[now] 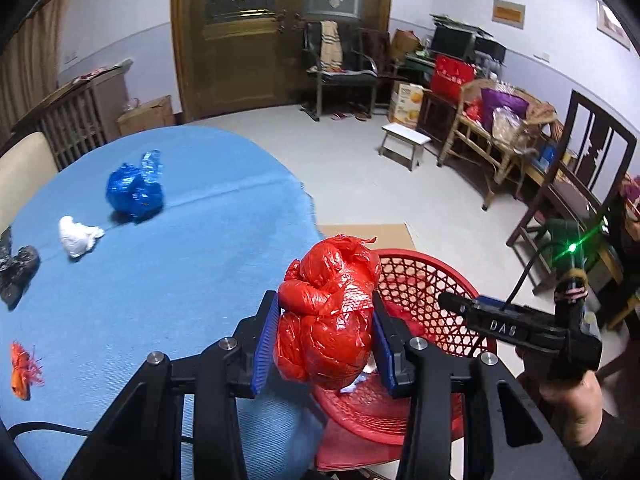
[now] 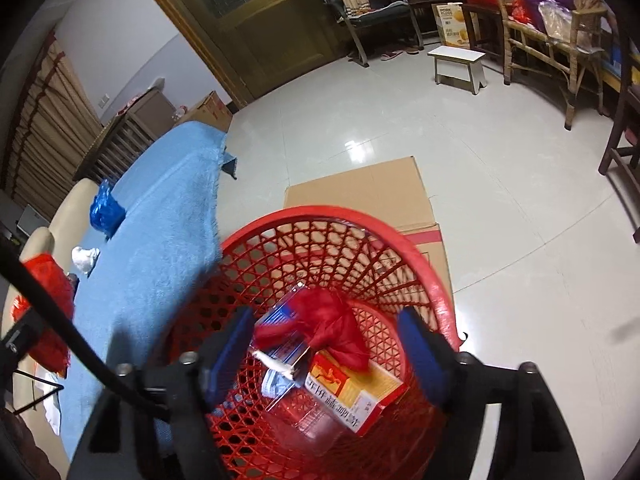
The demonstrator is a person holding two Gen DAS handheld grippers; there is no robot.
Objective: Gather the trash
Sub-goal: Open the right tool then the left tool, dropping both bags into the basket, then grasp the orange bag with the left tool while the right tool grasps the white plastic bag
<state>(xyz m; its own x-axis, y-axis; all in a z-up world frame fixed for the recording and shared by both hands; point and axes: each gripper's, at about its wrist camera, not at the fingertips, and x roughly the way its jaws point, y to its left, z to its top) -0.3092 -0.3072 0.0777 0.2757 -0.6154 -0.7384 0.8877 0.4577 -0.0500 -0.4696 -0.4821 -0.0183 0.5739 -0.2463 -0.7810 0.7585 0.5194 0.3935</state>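
My left gripper is shut on a crumpled red plastic bag and holds it at the edge of the blue-clothed table, beside the rim of the red mesh basket. My right gripper is open and empty above the basket, which holds a red wrapper, a red-and-yellow carton and other scraps. On the table lie a blue bag, a white wad, a black lump and an orange scrap.
Flattened cardboard lies on the floor under and behind the basket. A small white stool, a wicker bench and dark wooden chairs stand to the right. A wooden door is at the back.
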